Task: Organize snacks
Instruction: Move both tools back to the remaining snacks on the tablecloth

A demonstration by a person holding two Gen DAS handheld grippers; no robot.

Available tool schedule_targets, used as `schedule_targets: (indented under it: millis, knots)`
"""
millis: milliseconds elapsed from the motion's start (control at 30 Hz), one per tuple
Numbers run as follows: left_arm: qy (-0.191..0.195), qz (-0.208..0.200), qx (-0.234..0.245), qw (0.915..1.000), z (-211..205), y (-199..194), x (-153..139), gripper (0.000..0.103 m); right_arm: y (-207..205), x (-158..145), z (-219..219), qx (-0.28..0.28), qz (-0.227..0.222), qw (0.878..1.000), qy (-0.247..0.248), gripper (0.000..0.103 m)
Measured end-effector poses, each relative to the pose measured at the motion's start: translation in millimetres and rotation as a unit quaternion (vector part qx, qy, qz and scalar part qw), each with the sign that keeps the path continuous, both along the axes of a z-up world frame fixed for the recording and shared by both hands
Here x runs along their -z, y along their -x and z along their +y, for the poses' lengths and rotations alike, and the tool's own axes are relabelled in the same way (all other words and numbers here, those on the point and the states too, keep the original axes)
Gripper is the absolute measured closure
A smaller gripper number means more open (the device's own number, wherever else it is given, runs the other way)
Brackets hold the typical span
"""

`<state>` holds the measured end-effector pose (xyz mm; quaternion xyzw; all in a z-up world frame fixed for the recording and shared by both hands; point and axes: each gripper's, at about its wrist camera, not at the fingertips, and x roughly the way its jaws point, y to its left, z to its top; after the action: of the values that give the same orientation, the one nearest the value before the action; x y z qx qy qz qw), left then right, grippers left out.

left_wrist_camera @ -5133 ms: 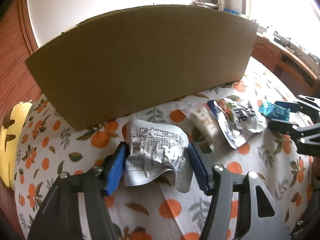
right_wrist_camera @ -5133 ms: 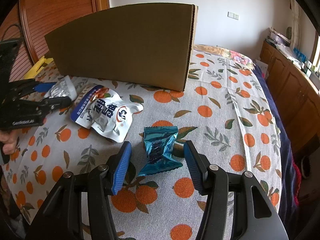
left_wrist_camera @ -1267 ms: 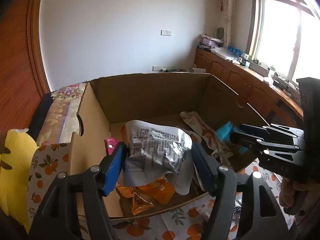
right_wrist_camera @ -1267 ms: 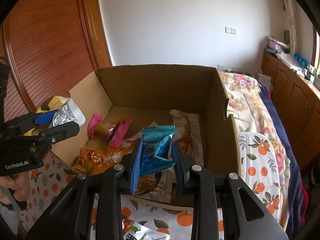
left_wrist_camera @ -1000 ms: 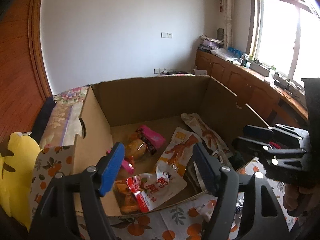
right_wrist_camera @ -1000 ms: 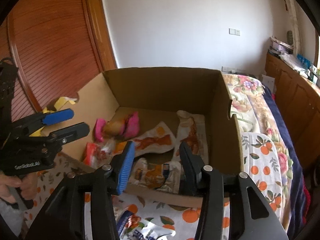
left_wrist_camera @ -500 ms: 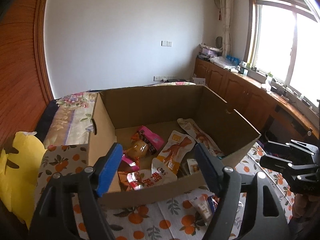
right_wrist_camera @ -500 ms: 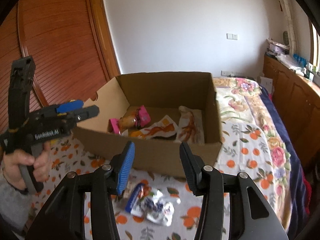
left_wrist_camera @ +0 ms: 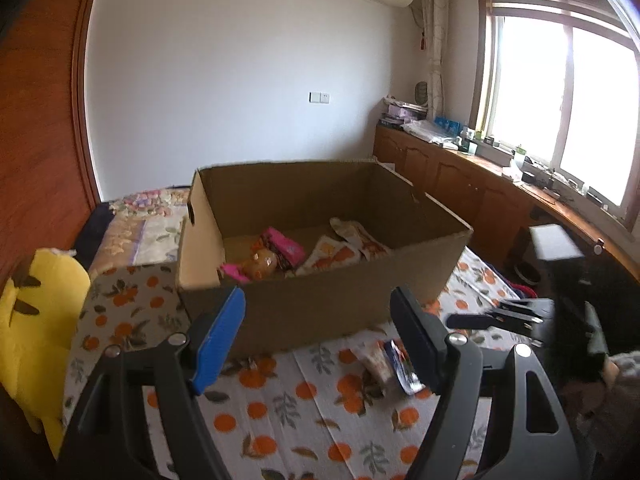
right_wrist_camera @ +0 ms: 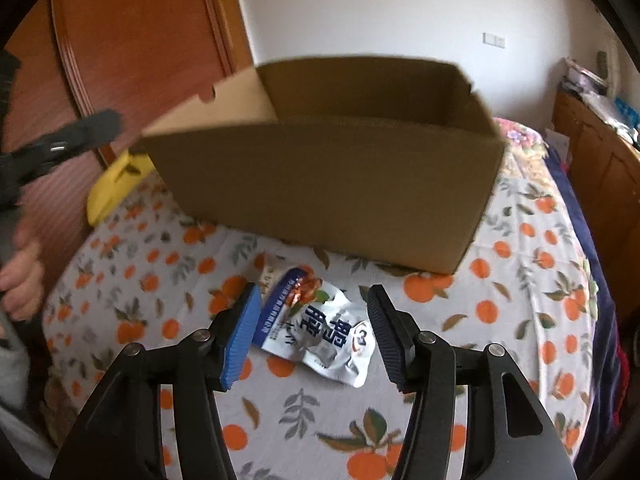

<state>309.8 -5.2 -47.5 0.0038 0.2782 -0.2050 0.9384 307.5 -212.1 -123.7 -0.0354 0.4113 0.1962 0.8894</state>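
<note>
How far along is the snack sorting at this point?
Partly done. Several snack packets already lie inside the cardboard box. Nothing is in hand: the left gripper and right gripper are both open. The white and blue packet lies on the cloth in front of the box, between the right gripper's fingers.

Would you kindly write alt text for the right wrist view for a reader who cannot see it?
The open right gripper hovers over a white and blue snack packet lying on an orange-print cloth. A cardboard box stands just beyond it, and the left gripper shows at the left edge.
</note>
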Motion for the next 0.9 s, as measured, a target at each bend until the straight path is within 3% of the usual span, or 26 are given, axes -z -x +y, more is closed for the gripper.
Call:
schedule_targets:
  millis: [233, 467, 567, 900]
  knots:
    - [-0.004, 0.033, -0.004, 0.9994, 1, 8, 30, 0.027, -20, 37, 7, -0.016, 0.040, 0.999, 0.020, 0.046]
    - [-0.003, 0.065, -0.003, 0.9979, -5, 9, 56, 0.027, -5, 35, -3, -0.016, 0.060, 0.998, 0.008, 0.038]
    - [-0.005, 0.072, 0.001, 0.9974, -10, 8, 62, 0.027, 5, 32, -5, -0.018, 0.056, 0.998, 0.010, 0.029]
    - [-0.007, 0.081, -0.002, 0.9967, -9, 12, 72, 0.027, 11, 39, 9, -0.006, 0.030, 0.998, 0.062, 0.029]
